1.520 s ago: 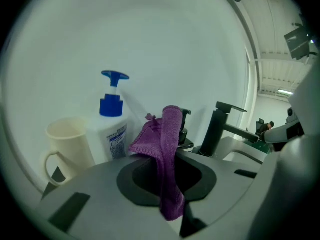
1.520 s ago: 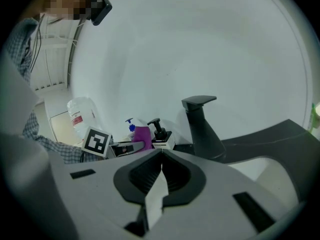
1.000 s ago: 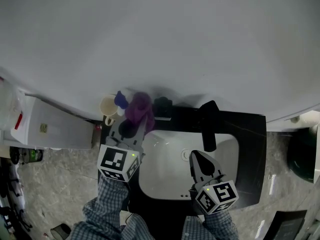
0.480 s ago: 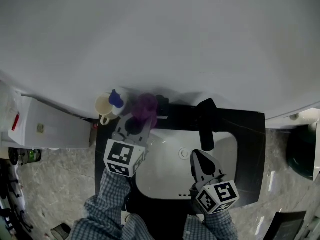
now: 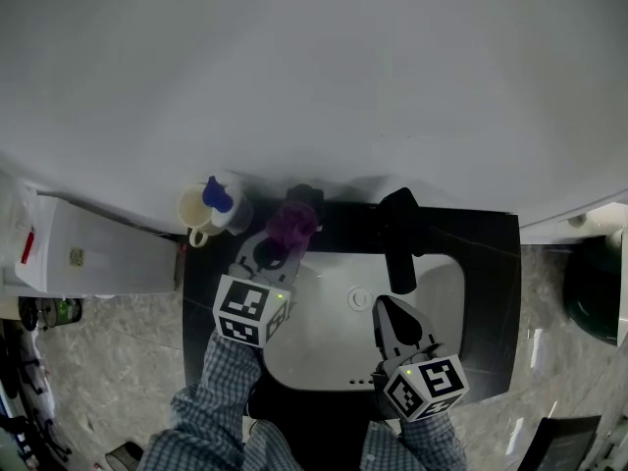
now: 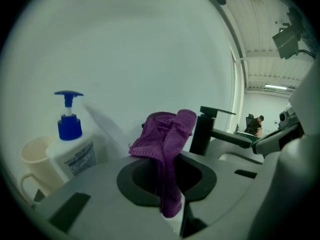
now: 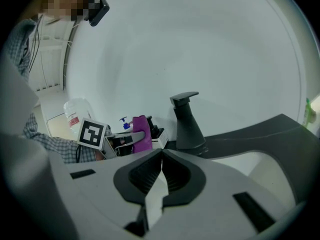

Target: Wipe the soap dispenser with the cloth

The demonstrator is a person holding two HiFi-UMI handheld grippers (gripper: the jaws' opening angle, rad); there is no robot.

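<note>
The soap dispenser [image 5: 218,199], a white bottle with a blue pump, stands at the back left of the dark counter; it also shows in the left gripper view [image 6: 70,144]. My left gripper [image 5: 273,259] is shut on a purple cloth [image 5: 291,224], which bunches up above the jaws [image 6: 167,136]. The cloth hangs to the right of the dispenser, apart from it. My right gripper [image 5: 392,314] hovers over the white sink [image 5: 324,351], shut with nothing in it [image 7: 161,156].
A cream cup [image 5: 191,209] stands just left of the dispenser. A black faucet [image 5: 400,238] rises behind the sink, and a small dark object [image 5: 305,196] sits at the wall behind the cloth. A white cabinet [image 5: 88,253] flanks the counter [image 5: 491,263] on the left.
My left gripper has carried the cloth to the right, away from the dispenser and closer to the faucet. The right gripper has stayed over the sink.
</note>
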